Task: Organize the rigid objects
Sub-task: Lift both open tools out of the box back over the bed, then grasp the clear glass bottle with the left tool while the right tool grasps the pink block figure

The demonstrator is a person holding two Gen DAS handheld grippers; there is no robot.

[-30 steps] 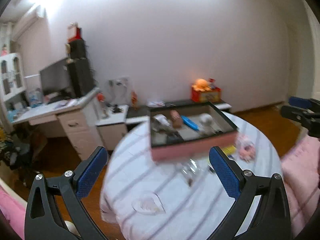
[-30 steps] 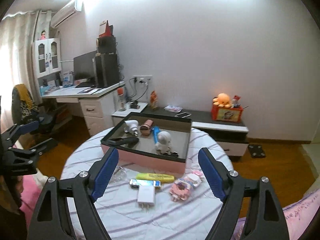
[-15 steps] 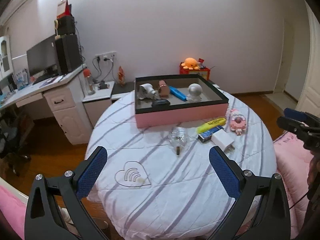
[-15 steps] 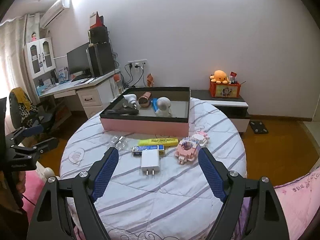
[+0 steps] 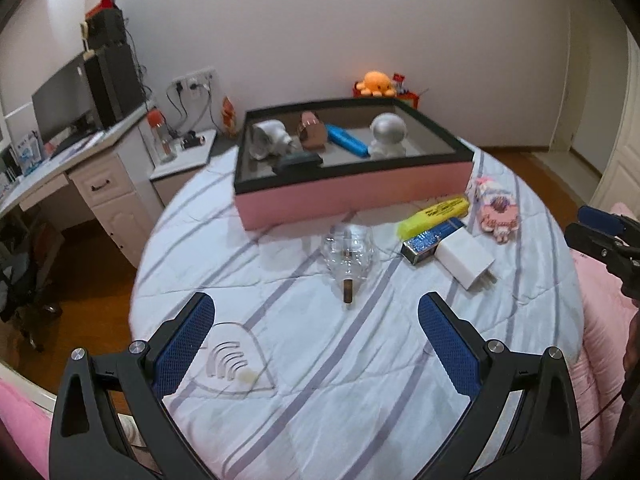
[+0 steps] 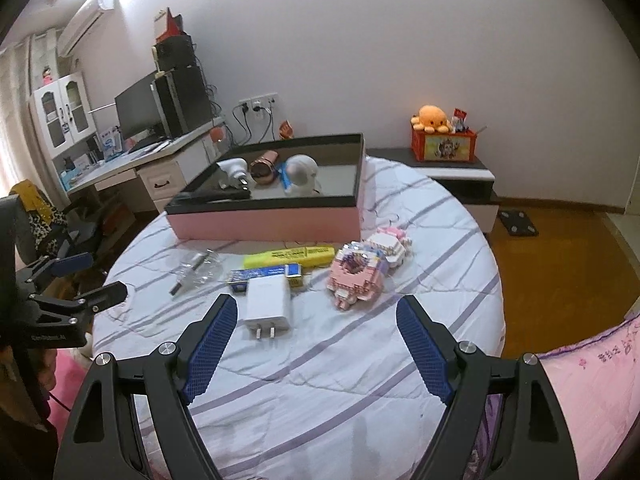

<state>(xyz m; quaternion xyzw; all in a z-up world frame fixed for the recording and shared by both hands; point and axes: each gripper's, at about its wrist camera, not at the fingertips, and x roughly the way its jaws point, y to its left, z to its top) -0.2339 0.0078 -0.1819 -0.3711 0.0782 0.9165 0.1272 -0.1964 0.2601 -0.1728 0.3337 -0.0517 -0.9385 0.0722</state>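
Note:
A pink box with a black rim (image 5: 352, 194) (image 6: 272, 222) stands at the far side of the round table and holds several objects. In front of it lie a clear bulb (image 5: 348, 250) (image 6: 198, 270), a yellow highlighter (image 5: 434, 214) (image 6: 290, 258), a blue battery box (image 5: 430, 238) (image 6: 264, 274), a white charger (image 5: 466, 260) (image 6: 267, 304) and pink block toys (image 5: 496, 210) (image 6: 360, 272). My left gripper (image 5: 316, 340) is open and empty above the near table. My right gripper (image 6: 318, 344) is open and empty, just short of the charger.
A clear heart-shaped piece (image 5: 230, 362) lies near my left fingers. A desk with a monitor (image 6: 136, 136) stands at the left, a low cabinet with an orange plush (image 6: 434, 118) behind. Pink bedding (image 6: 588, 384) borders the table on the right.
Both grippers have tilted down and come closer to the table. The objects now look larger and lower in both views. Nothing on the table has moved.

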